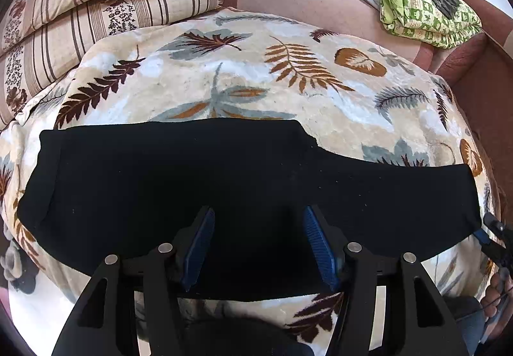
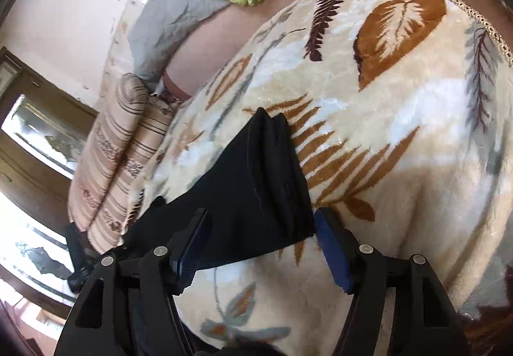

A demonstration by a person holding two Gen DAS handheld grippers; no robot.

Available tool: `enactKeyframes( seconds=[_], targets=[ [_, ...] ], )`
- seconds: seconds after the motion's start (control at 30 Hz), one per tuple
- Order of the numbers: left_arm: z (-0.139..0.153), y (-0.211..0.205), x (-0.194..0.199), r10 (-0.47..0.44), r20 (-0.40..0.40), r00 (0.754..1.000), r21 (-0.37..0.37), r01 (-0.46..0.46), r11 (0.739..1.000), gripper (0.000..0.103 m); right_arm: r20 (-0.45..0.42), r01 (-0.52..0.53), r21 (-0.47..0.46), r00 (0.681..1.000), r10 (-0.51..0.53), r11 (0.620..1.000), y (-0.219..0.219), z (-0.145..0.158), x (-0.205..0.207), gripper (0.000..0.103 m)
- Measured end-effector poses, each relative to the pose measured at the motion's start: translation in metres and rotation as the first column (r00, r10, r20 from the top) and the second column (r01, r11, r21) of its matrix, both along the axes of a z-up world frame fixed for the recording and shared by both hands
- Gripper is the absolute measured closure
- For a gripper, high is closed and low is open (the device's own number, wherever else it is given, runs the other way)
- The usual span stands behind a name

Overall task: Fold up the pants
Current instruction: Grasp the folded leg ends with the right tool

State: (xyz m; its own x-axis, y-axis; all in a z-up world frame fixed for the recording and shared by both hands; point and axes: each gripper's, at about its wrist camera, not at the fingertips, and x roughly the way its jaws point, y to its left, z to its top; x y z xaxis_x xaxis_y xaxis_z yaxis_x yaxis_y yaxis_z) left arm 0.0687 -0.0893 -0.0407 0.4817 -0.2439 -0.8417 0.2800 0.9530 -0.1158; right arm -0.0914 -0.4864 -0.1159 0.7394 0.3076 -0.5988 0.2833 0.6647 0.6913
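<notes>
Blue-padded black left gripper (image 1: 258,244) hangs over the black fabric pants (image 1: 224,183); I see its jaws parted, gripping nothing. Those pants lie flat across the cream leaf-print plush blanket (image 1: 224,67). On my right gripper (image 2: 266,247) the jaws gape around the pants' layered end, pads not pressing.

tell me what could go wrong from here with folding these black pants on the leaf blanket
The right gripper stands open at the stacked cuff end of the black pants, so a shallow bite may catch only the top layers. The leaf blanket is plush and could get pinched too. The left gripper is open mid-leg, so the fold may skew.
</notes>
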Motion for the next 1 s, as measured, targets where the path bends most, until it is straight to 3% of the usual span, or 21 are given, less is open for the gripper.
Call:
enactKeyframes(
  seconds=[0.13, 0.33, 0.47, 0.73, 0.83, 1.0],
  targets=[
    [-0.001, 0.000, 0.000, 0.005, -0.004, 1.000, -0.007, -0.005, 1.000, 0.045, -0.003, -0.039, 0.082, 0.999, 0.039, 0.996, 0.002, -0.001, 0.003, 0.033],
    [-0.001, 0.000, -0.001, 0.004, -0.004, 1.000, -0.009, -0.004, 1.000, 0.045, -0.067, 0.051, 0.241, 0.997, -0.036, 0.969, -0.014, -0.010, 0.017, 0.033],
    [-0.001, 0.001, -0.001, 0.005, -0.006, 1.000, -0.016, -0.005, 1.000, 0.045, -0.059, 0.038, 0.234, 0.998, -0.025, 0.972, -0.013, -0.009, 0.021, 0.035],
    [0.000, 0.001, -0.002, 0.005, -0.008, 1.000, -0.021, -0.005, 1.000, 0.045, -0.071, 0.091, 0.195, 0.994, -0.078, 0.977, -0.020, -0.023, -0.004, 0.082],
    [0.000, 0.002, -0.001, 0.008, -0.013, 1.000, -0.028, -0.008, 1.000, 0.045, -0.071, 0.103, 0.174, 0.993, -0.092, 0.979, -0.019, -0.027, -0.007, 0.089],
    [-0.001, -0.003, -0.002, -0.007, -0.009, 1.000, -0.006, 0.007, 1.000, 0.045, -0.049, 0.103, 0.132, 0.994, -0.097, 0.986, -0.015, -0.024, -0.009, 0.090]
  ],
)
